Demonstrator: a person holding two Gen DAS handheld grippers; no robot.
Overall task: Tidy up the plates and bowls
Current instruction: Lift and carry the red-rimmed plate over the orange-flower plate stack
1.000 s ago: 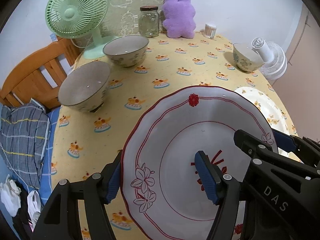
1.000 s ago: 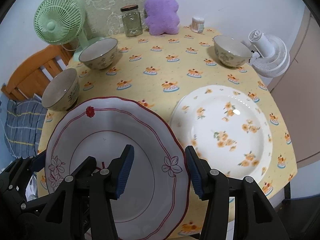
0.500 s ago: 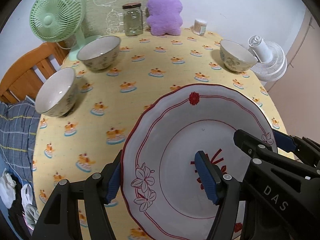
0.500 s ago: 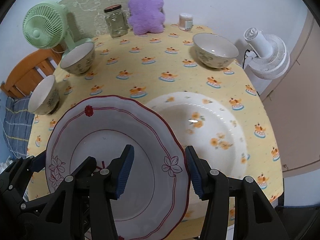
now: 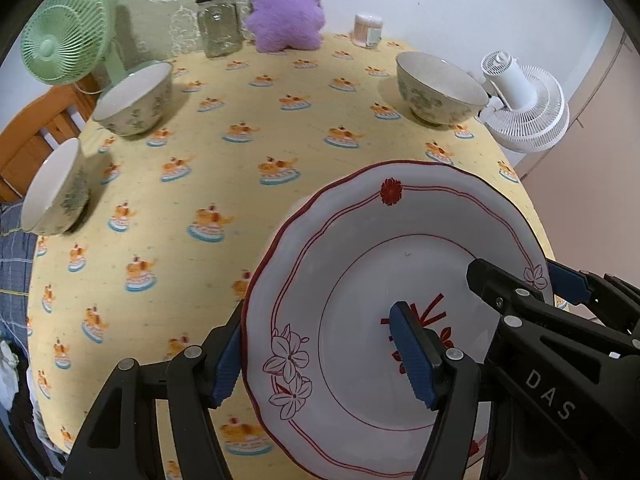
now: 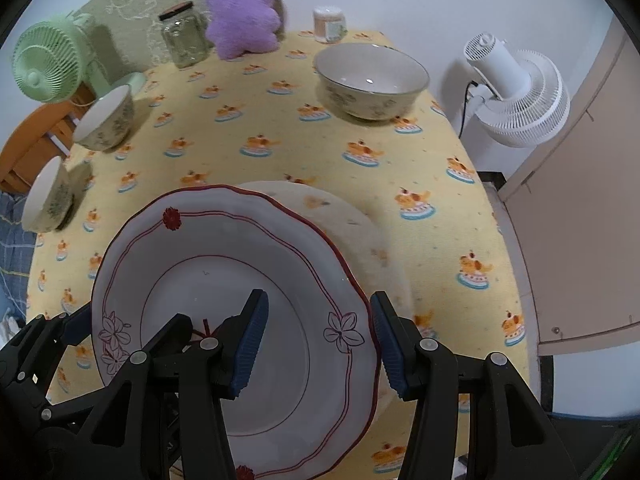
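Both grippers hold a white plate with a red rim and flower drawings above the table. My left gripper grips its left rim and my right gripper grips its right rim. Under it lies a white plate with orange flowers, mostly covered. Three floral bowls stand on the yellow tablecloth: one at the far right and two at the left.
A green fan, a glass jar, a purple plush toy and a small container line the table's far edge. A white fan stands off the right edge. A wooden chair is at the left.
Both grippers carried the red-rimmed plate to the right. It now covers most of the orange-flowered plate, which was in plain view beside it earlier.
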